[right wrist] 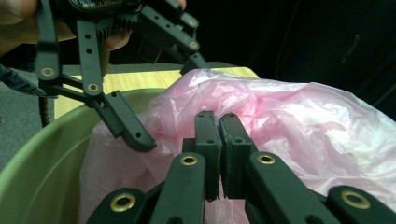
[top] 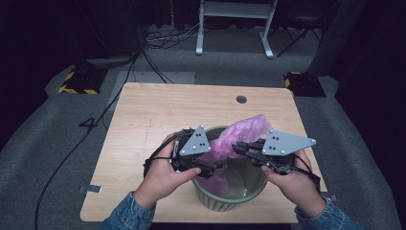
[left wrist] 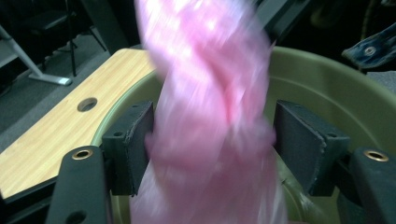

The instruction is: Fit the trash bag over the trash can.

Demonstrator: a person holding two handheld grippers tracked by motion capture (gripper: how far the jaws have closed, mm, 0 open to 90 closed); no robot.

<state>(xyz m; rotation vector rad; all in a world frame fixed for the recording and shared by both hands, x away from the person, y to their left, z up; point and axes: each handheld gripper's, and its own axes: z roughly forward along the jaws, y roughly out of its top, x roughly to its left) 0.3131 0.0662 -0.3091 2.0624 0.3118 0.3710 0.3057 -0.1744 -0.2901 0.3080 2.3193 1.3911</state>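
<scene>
Light falls from above onto the table (top: 158, 110), which is bright while the room around it sinks into near black. The high view is soft and grainy. In the left gripper view the bag (left wrist: 210, 116) is smeared by motion blur; the right gripper view is sharper.

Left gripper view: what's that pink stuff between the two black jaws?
A pink plastic bag, twisted into a rope, hangs between the open jaws of the left gripper over the green bucket. The left gripper view shows this.
</scene>
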